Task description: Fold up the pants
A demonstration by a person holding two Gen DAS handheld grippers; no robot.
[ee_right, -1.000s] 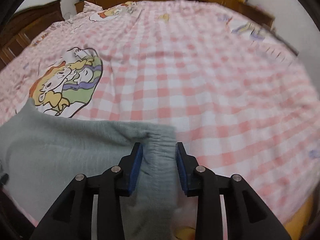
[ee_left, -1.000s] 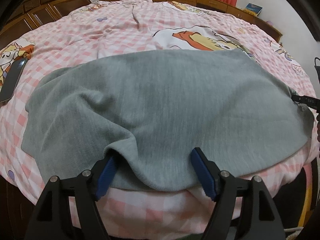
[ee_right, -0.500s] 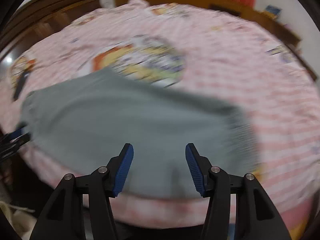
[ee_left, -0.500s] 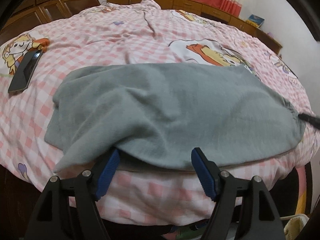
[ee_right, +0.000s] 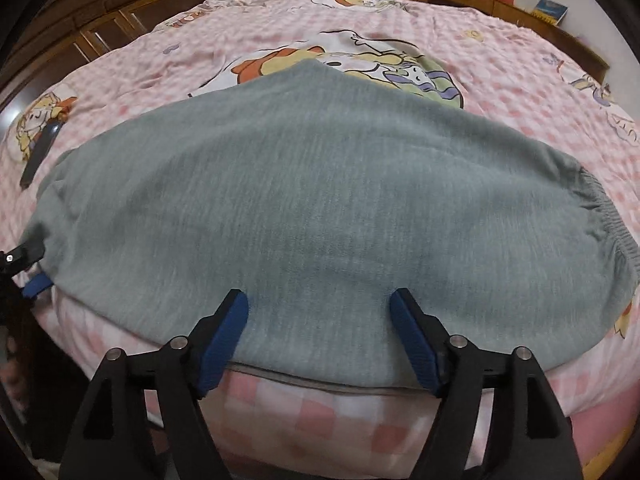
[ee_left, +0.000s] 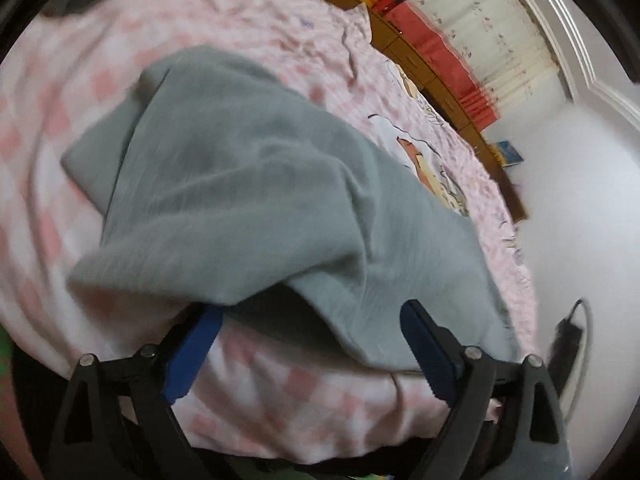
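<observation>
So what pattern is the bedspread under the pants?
Pink and white checks with cartoon prints on the bedspread, clearest in the right wrist view.

Dim indoor light; left view motion-blurred; fisheye edges warped.

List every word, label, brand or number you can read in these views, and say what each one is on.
No legible text in either view.
Book with a blue cover on the wooden ledge: any print too small to read.
Cartoon print on the pink checked bedsheet: pictures only, no words visible.
Grey pants: no visible label.
</observation>
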